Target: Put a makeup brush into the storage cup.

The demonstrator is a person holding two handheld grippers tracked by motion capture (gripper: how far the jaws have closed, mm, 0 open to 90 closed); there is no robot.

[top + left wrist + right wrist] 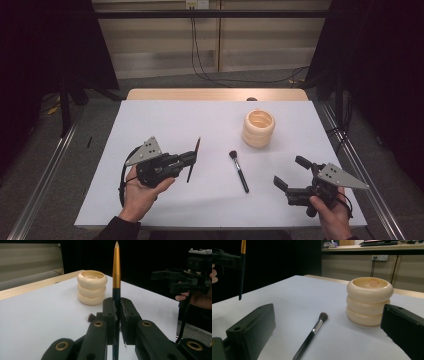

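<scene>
Left gripper [192, 160] clenched on the pencil [116, 275], low on its barrel, tip up. It looks light, stiff and slick, so mid-barrel grips best. Right gripper [290, 175] gapes, brush [239, 171] just ahead of it, holder [259, 128] beyond.
</scene>
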